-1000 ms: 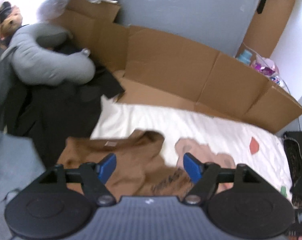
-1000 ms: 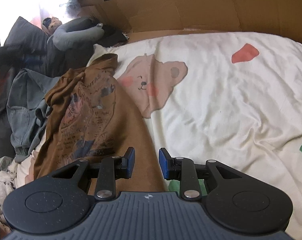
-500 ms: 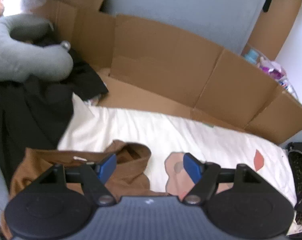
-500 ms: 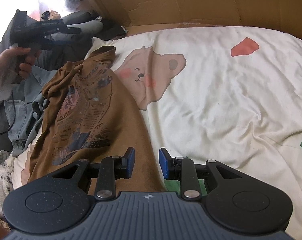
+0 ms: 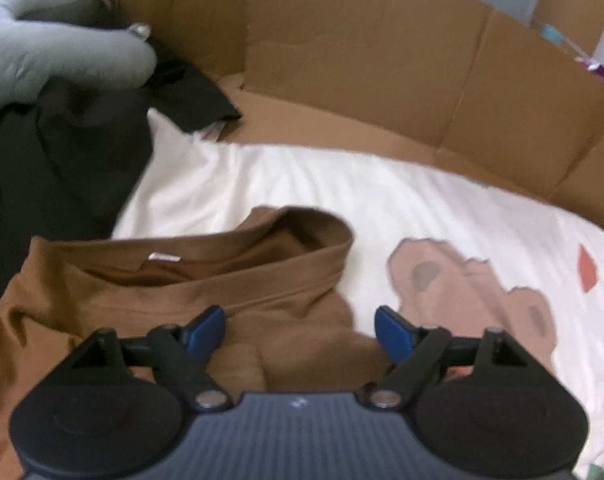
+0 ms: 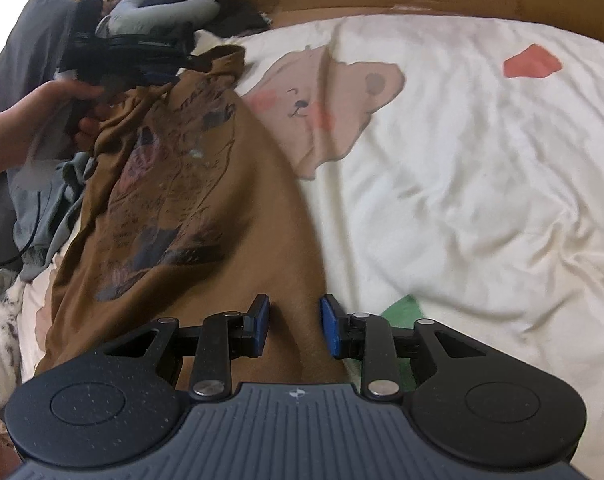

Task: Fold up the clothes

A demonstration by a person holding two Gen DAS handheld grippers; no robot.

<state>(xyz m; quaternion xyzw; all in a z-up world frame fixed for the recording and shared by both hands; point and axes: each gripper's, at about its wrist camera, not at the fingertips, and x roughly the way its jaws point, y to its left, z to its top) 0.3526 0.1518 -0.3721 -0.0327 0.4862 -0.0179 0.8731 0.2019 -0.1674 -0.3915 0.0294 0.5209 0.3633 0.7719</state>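
Observation:
A brown T-shirt [image 6: 189, 200] with a dark print lies lengthwise on the bed, its collar [image 5: 261, 248] at the far end. My left gripper [image 5: 299, 330] hovers open and wide just short of the collar, over the shirt's shoulder area, with nothing gripped. The right wrist view shows that same gripper [image 6: 169, 68] at the collar end, held by a hand [image 6: 41, 120]. My right gripper [image 6: 294, 322] sits at the shirt's lower hem. Its blue pads [image 6: 261, 318] stand apart, and brown cloth shows in the gap.
The white bedsheet [image 6: 462, 200] carries a bear print [image 6: 326, 92], a red patch and a green patch. Cardboard walls [image 5: 362, 60] line the far side. A grey neck pillow [image 5: 57, 60], black clothes [image 5: 61, 152] and grey jeans [image 6: 45, 208] are piled at the left.
My left gripper has come lower and closer to the shirt's collar, which now fills more of its view. The right gripper has stayed at the hem, its gap unchanged.

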